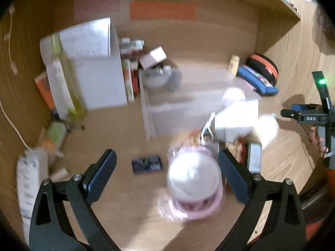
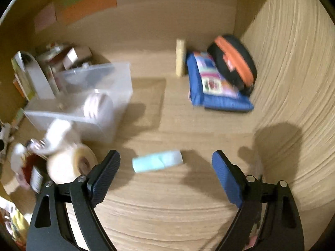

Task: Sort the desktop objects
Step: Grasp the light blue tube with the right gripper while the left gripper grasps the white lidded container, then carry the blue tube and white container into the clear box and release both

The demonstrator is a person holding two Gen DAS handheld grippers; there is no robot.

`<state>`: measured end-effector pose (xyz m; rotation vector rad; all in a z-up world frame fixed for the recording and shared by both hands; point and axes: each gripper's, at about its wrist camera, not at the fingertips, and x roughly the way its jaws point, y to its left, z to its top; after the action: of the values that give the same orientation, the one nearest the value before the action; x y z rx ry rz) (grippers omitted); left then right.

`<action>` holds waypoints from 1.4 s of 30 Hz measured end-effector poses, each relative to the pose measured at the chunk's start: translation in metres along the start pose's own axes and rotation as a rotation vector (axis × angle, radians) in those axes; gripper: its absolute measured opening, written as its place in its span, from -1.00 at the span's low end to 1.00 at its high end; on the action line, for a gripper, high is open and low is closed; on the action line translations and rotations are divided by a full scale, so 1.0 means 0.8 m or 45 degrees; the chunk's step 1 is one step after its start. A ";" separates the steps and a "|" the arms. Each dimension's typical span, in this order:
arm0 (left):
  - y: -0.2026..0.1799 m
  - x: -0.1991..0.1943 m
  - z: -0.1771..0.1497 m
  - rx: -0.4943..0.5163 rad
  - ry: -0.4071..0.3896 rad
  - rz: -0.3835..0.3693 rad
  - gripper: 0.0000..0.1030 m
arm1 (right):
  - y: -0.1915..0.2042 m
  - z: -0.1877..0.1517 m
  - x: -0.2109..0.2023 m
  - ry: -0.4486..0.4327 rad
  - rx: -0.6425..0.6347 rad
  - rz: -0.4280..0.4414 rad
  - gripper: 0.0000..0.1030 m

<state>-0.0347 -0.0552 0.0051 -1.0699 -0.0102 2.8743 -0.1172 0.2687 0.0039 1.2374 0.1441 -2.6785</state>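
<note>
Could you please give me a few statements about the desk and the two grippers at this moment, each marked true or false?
1. The right gripper has its jaws open with a pale blue tube lying on the desk between them. True.
2. The left gripper is clamped on the dark blue packet. False: its jaws are open and the packet lies loose on the desk.
3. An orange and black case leans on the blue pouch near the corner. True.
4. The clear plastic bin stands to the right of the blue pouch. False: in the right wrist view it is to the left.
</note>
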 end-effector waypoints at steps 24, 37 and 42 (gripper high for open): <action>-0.021 0.049 -0.026 -0.001 0.085 -0.111 0.32 | 0.009 -0.008 0.078 0.184 -0.133 0.074 0.56; -0.010 0.030 -0.012 -0.025 0.015 -0.063 0.28 | 0.022 0.005 0.059 0.083 -0.177 0.052 0.39; 0.003 0.017 0.006 -0.055 -0.051 -0.038 0.28 | 0.027 0.028 0.025 -0.016 -0.176 0.078 0.39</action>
<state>-0.0486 -0.0566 0.0000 -1.0106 -0.0899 2.8804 -0.1419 0.2413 0.0028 1.1638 0.2801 -2.5759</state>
